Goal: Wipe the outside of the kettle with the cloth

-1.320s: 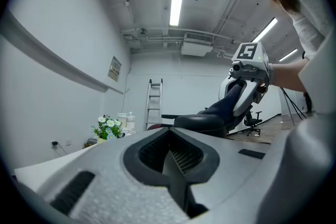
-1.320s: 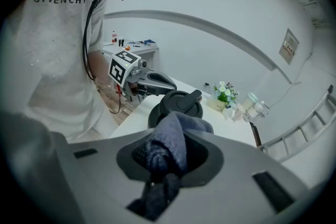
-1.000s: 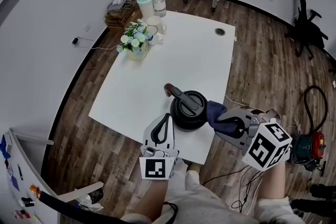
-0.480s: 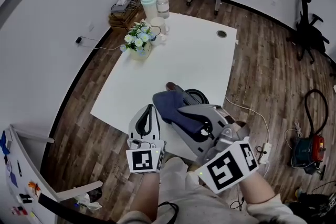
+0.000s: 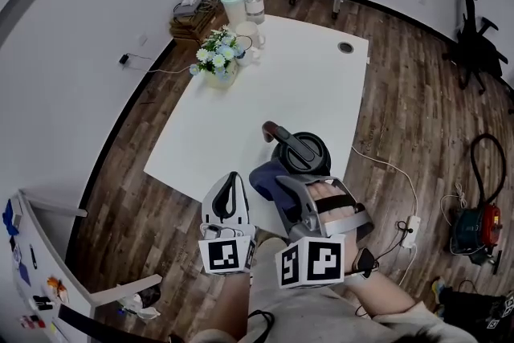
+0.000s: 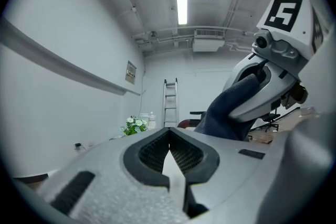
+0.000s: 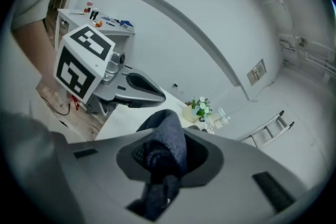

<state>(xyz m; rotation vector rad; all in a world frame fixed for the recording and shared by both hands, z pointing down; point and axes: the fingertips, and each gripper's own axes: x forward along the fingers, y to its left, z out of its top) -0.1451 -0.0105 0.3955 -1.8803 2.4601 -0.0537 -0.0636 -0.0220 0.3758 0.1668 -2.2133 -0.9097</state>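
Clamping the dark blue cloth between its jaws, your right gripper holds it at the near-left side of the black kettle, which stands on the white table close to the near edge. Whether cloth and kettle wall touch, the head view does not settle. Half a second ago the gripper and cloth lay across the kettle and covered most of it; now they sit lower and closer to you, and the kettle's top shows in full. Your right hand grips knuckles-up, marker cube toward you, jaws aimed away and leftward. Your left gripper is pressed shut with nothing in it, just left of the cloth, pointing away from you.
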